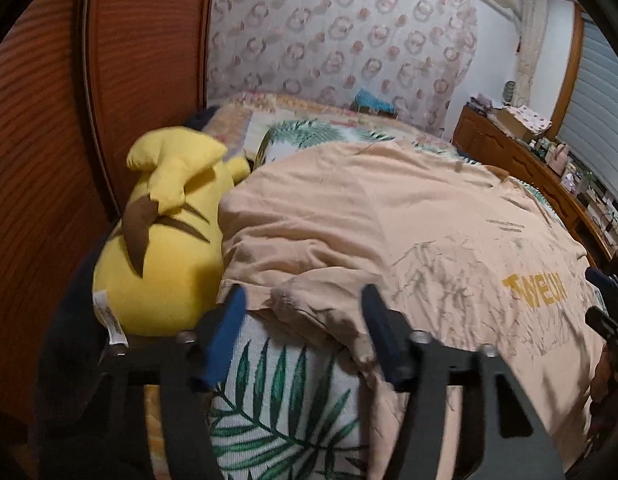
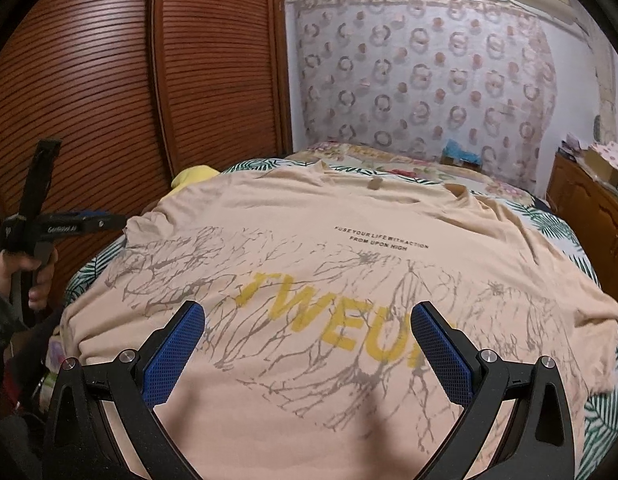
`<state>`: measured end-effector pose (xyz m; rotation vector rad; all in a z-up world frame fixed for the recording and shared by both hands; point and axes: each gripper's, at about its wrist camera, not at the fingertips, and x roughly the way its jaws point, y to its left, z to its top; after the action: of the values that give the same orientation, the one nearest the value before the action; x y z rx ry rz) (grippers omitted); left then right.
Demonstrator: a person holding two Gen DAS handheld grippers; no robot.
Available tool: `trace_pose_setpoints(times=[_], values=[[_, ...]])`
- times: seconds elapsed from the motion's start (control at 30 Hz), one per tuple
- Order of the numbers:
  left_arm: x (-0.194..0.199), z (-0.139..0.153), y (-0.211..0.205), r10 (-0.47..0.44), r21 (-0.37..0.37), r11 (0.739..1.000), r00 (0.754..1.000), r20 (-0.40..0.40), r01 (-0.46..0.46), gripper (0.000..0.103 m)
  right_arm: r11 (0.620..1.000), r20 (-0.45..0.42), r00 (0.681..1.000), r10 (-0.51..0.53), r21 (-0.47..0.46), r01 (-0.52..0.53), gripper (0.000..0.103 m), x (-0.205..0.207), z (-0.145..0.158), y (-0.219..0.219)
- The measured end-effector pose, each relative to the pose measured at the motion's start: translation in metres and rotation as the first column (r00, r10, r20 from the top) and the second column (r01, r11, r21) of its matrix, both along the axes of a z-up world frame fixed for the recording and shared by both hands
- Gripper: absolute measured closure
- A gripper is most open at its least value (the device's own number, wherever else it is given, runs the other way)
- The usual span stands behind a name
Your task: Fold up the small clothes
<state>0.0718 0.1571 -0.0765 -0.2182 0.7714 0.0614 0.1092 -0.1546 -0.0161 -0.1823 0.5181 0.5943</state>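
A peach T-shirt [image 2: 349, 240] with yellow lettering and a grey branch print is lying spread flat on the bed [image 2: 565, 224], over a leaf-patterned bedspread [image 1: 277, 408]. The left gripper [image 1: 305, 296] is hovering at the shirt's bunched sleeve edge, its jaws standing apart with a fold of sleeve between them, not clamped on it. The right gripper [image 2: 309, 312] is hanging above the printed lettering, its jaws standing wide apart and gripping nothing. A yellow plush toy [image 1: 165, 240] is lying beside the shirt, touching its edge, against a wooden louvred wardrobe [image 2: 109, 80].
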Motion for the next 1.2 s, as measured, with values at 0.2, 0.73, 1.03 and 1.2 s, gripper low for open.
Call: trace_pose_setpoints(times=[0.2, 0.73, 1.03, 1.2], values=[[0.011, -0.013, -0.001, -0.014, 0.01, 1.0, 0.998, -0.053, 0.014, 0.082, 1.0, -0.004, 1.0, 0.003, -0.031, -0.003, 0.0, 0.007, 0.001, 0.007], [0.04, 0.055, -0.074, -0.252, 0.097, 0.964, 0.966, 0.05, 0.247, 0.096, 0.999, 0.026, 1.0, -0.018, -0.047, 0.019, 0.0, 0.0, -0.008, 0.019], [0.026, 0.056, -0.086, -0.295, 0.068, 0.954, 0.954, 0.045, 0.292, 0.079, 0.999, -0.002, 1.0, -0.028, -0.022, 0.028, 0.0, -0.002, -0.01, 0.018], [-0.001, 0.053, -0.063, -0.246, 0.087, 0.967, 0.966, 0.074, 0.24, 0.037, 0.999, -0.003, 1.0, -0.027, -0.022, 0.027, 0.0, -0.002, -0.008, 0.017]])
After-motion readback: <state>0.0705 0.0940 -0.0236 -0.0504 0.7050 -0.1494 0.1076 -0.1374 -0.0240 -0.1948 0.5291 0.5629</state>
